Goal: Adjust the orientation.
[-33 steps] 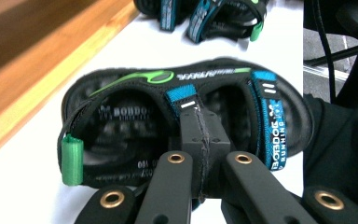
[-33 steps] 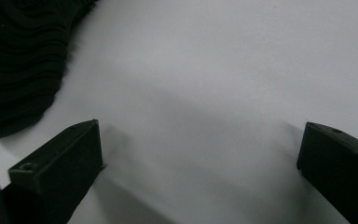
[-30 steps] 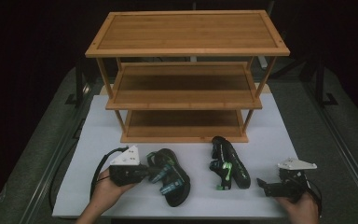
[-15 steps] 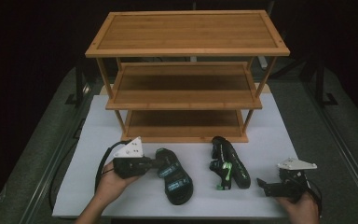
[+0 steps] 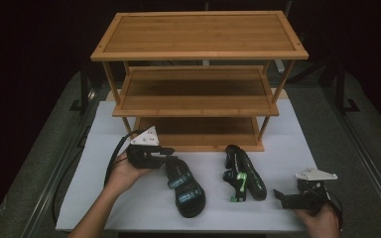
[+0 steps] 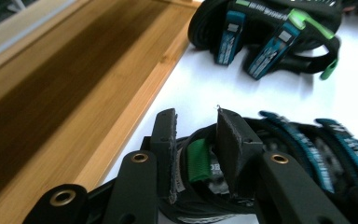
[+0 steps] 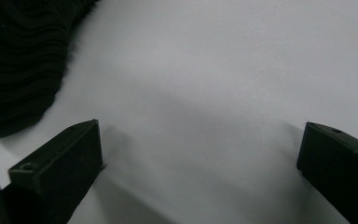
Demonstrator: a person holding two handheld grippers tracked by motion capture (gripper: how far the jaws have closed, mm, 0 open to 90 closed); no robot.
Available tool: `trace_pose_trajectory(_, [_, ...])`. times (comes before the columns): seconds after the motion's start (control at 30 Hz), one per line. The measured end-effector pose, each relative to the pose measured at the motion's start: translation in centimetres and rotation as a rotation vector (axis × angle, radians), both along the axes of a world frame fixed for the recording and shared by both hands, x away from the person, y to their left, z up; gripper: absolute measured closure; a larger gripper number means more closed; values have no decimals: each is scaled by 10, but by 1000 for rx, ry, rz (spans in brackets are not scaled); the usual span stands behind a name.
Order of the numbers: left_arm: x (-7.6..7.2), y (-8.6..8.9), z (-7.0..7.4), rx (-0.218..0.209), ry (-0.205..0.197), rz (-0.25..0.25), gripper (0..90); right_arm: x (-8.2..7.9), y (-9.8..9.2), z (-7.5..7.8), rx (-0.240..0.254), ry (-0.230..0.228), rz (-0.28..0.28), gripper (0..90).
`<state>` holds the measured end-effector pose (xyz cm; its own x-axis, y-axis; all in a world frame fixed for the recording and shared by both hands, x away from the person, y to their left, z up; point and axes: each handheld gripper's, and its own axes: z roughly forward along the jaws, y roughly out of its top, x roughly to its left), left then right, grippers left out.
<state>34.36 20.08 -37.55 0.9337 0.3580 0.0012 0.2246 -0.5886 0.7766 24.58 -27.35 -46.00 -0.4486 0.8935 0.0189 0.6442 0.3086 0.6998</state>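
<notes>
Your near-left sandal (image 5: 184, 187): black, blue straps, lying flat, heel toward the rack. Second sandal (image 5: 244, 172), green-accented, lies tipped on its side, right of it.

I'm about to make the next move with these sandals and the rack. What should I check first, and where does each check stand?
1. Left tool grip on the near sandal: not ok. Its jaws have just been opening; the heel strap sits between them, with no firm pinch.
2. Right tool free: ok. It is open with nothing between the jaws, over the white mat.
3. Second sandal free to take: ok. It lies on the mat, untouched.
4. Sandals apart: ok. There is bare mat between them.
5. Rack shelves: ok. The parts in view are bare.
6. Left cable snagging: cannot tell.
</notes>
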Motion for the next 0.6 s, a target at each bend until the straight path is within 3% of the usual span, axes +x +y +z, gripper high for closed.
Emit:
trace_pose_trajectory(0.07, [1,-1,-2,-6,5,-6,825,0,0,0,-1,0,1,0])
trace_pose_trajectory(0.13, [2,-2,-1,-2,4,-3,870,0,0,0,0,0,0,0])
trace_pose_trajectory(0.33, [3,1,2,5,4,15,882,0,0,0,-1,0,1,0])
trace_pose_trajectory(0.6, [1,19,7,0,3,59,883,0,0,0,0,0,1,0])
